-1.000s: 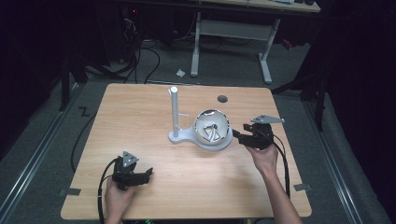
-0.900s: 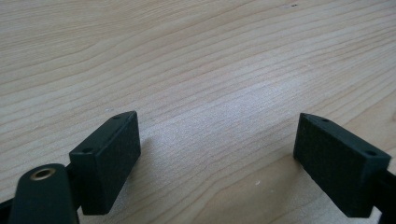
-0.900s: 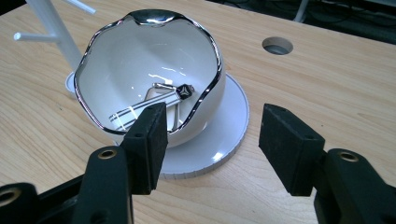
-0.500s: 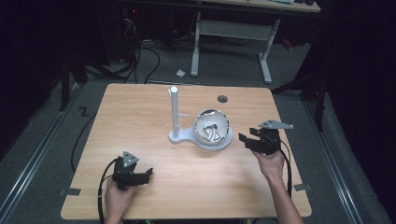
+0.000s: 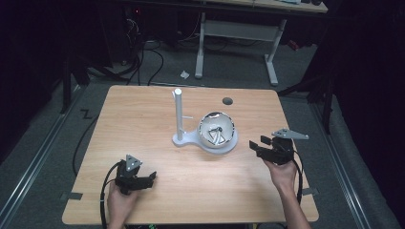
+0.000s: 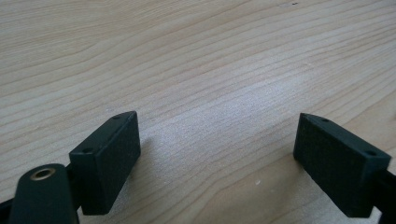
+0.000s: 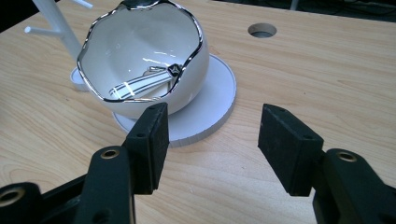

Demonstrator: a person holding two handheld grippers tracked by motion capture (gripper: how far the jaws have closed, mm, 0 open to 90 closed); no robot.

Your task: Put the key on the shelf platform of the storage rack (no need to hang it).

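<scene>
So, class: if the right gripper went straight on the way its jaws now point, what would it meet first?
Probably the flat white base under the white bowl, then the bowl itself. The open right gripper points at the base's near edge, though depth is hard to judge.

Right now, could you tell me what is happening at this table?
A person sits at a wooden table with a gripper in each hand. The right gripper is open and empty beside a white bowl on a white stand; something striped lies in the bowl. The left gripper rests open near the front edge, holding nothing.
</scene>
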